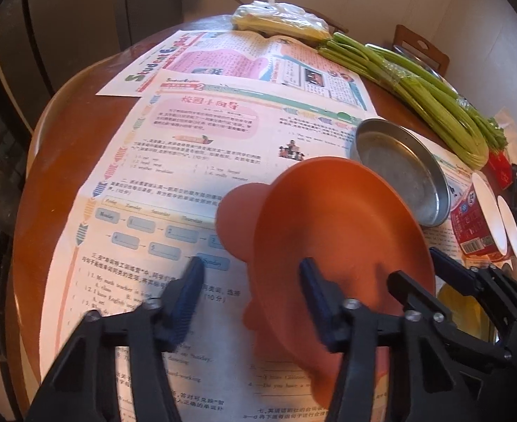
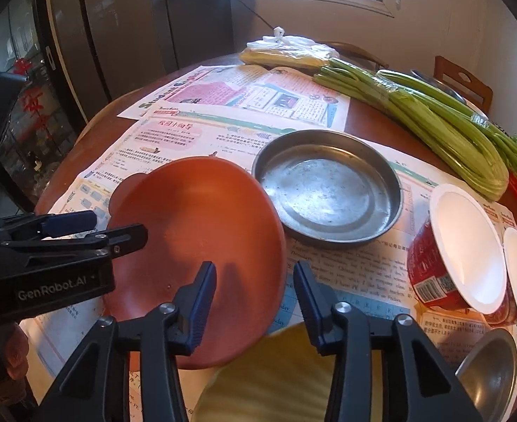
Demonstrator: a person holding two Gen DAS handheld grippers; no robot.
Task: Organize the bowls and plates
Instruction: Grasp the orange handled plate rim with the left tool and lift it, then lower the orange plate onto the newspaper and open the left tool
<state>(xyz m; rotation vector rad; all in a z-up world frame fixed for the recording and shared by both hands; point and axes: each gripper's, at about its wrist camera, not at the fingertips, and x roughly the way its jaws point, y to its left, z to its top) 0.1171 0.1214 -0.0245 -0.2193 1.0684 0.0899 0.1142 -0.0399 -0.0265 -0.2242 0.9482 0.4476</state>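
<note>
An orange plastic plate with ear-shaped tabs [image 1: 332,232] [image 2: 202,225] hangs tilted above the newspaper-covered table. My left gripper [image 1: 253,285] [image 2: 93,227] is open, with one finger over the plate's inside and the other beside it on the left. My right gripper [image 2: 254,290] [image 1: 420,277] is open around the plate's near right rim. A round metal pan [image 1: 402,168] [image 2: 328,190] sits just behind the plate. A yellow plate [image 2: 276,379] [image 1: 462,309] lies under my right gripper. A steel bowl [image 2: 490,369] sits at the lower right.
Two red instant-noodle cups [image 2: 462,253] [image 1: 479,218] lie on their sides at the right. Celery stalks [image 2: 430,119] [image 1: 416,91] and a plastic bag [image 2: 290,49] [image 1: 279,17] lie at the back. Newspapers [image 1: 195,161] cover the round wooden table [image 1: 58,147].
</note>
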